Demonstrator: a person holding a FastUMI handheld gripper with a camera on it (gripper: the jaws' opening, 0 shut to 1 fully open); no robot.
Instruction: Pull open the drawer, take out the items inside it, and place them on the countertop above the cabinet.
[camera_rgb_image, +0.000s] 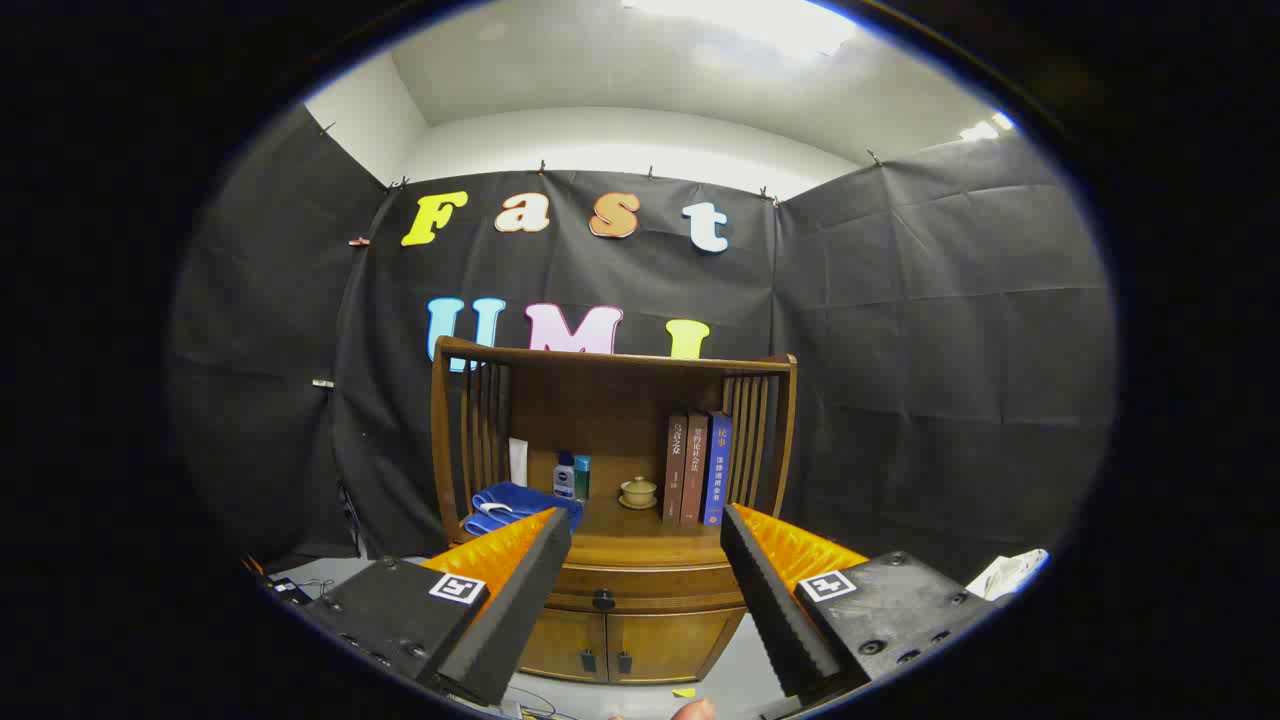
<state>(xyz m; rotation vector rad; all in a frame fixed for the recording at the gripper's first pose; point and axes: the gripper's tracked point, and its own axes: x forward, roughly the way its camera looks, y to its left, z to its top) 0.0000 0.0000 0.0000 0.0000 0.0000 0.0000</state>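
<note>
- Blue cloth (520, 503): folded, lying at the left end of the countertop (640, 545), close against the slatted left side of the cabinet (610, 600).
- Small bottles (570, 477): two of them, upright near the back of the countertop, just right of the cloth.
- Lidded cup (638, 492): on its saucer near the middle of the countertop; its lid appears seated, though it is too small in my view to be sure.
- Books (697, 468): three, upright, at the right end of the countertop beside the slatted right side.
- Drawer (645, 588): directly under the countertop's front edge and fully closed, so its contents are hidden; its dark knob (603, 600) sits at the centre of the drawer front, above two lower doors.
- My gripper (645, 545): fingers spread wide and empty, well short of the cabinet, with the drawer front seen between them.
- Step in hand, as I judge it: the approach, before any pull.
- Next move: I must advance and lower slightly, centre the knob between my fingers, close on it, then draw straight back.
</note>
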